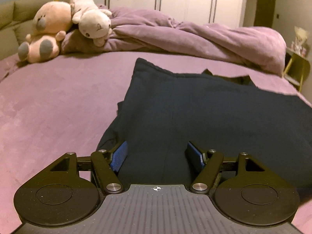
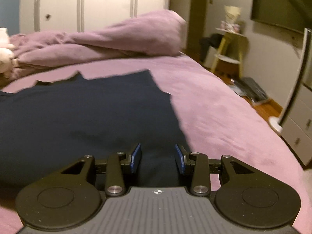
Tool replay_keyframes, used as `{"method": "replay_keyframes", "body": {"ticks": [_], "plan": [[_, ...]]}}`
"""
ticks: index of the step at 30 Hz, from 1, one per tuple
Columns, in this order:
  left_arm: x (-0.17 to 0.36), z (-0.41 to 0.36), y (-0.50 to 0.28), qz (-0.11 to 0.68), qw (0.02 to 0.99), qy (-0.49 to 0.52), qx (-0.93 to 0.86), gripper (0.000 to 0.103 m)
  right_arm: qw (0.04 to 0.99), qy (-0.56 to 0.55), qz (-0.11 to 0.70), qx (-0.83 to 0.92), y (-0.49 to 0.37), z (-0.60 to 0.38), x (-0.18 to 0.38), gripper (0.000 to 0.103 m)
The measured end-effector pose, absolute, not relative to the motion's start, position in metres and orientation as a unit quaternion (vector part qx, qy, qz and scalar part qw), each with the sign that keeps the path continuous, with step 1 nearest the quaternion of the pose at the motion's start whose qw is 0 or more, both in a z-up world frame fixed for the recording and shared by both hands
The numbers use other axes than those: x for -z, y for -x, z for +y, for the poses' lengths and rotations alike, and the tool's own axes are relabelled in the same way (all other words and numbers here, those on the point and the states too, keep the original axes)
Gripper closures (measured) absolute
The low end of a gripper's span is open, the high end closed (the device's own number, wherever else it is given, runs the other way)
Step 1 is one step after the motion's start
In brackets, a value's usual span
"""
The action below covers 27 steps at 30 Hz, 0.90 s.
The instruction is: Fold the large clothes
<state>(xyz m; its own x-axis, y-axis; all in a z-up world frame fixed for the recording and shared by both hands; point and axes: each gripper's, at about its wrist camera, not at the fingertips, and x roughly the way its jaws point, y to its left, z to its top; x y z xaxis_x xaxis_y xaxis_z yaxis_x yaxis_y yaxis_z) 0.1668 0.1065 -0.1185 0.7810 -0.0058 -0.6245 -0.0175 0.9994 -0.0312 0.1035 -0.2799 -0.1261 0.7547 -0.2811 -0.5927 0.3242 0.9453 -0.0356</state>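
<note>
You are working over a bed (image 1: pixel 48 105) covered in a mauve sheet, with white wardrobe doors (image 1: pixel 175 0) behind it. Far ahead and to the left of your left tongs (image 1: pixel 157 157), a pink teddy bear (image 1: pixel 45 31) sits against a white plush animal (image 1: pixel 91 19), and a rumpled purple duvet (image 1: pixel 195 37) runs rightward from them across the far side of the bed. The dark navy garment (image 1: pixel 195 113) lies flat on the sheet straight ahead of those tongs and reaches under them. Their blue pads (image 1: pixel 119 157) stand spread wide, with the cloth below the gap and nothing pinched.

In the right wrist view, the navy garment (image 2: pixel 87 113) fills the area ahead and to the left of your right tongs (image 2: pixel 158 158), its right edge running just past their right finger. These tongs stand partly spread, narrower than the left pair, over the cloth with nothing gripped. Further right, beyond the bed edge, a small yellow side table (image 2: pixel 230 46) stands by the wall, and a dark screen (image 2: pixel 280 7) hangs above it.
</note>
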Motion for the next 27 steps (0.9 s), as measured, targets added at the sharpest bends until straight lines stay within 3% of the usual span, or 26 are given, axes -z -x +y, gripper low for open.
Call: {"method": "replay_keyframes", "body": {"ticks": [4,9,15,21,27], "plan": [[0.115,0.116,-0.157,0.340,0.939,0.047,-0.013,0.029,0.927,-0.041,0.323,0.186,-0.097,-0.288,0.122,0.066],[0.117,0.147,-0.133,0.367,0.922,0.115,-0.039,0.018,0.932,-0.061,0.313,0.174,-0.083,-0.283,0.107,0.066],[0.143,0.199,-0.101,0.395,0.865,0.304,0.050,0.018,0.957,-0.068,0.264,0.097,-0.075,-0.256,0.090,0.064],[0.158,0.198,-0.118,0.390,0.838,0.371,0.083,0.013,0.948,-0.118,0.296,0.024,-0.101,-0.212,0.099,0.064],[0.174,0.204,-0.139,0.375,0.802,0.462,0.054,0.011,0.941,-0.098,0.322,-0.033,-0.125,-0.164,0.109,0.064]]}}
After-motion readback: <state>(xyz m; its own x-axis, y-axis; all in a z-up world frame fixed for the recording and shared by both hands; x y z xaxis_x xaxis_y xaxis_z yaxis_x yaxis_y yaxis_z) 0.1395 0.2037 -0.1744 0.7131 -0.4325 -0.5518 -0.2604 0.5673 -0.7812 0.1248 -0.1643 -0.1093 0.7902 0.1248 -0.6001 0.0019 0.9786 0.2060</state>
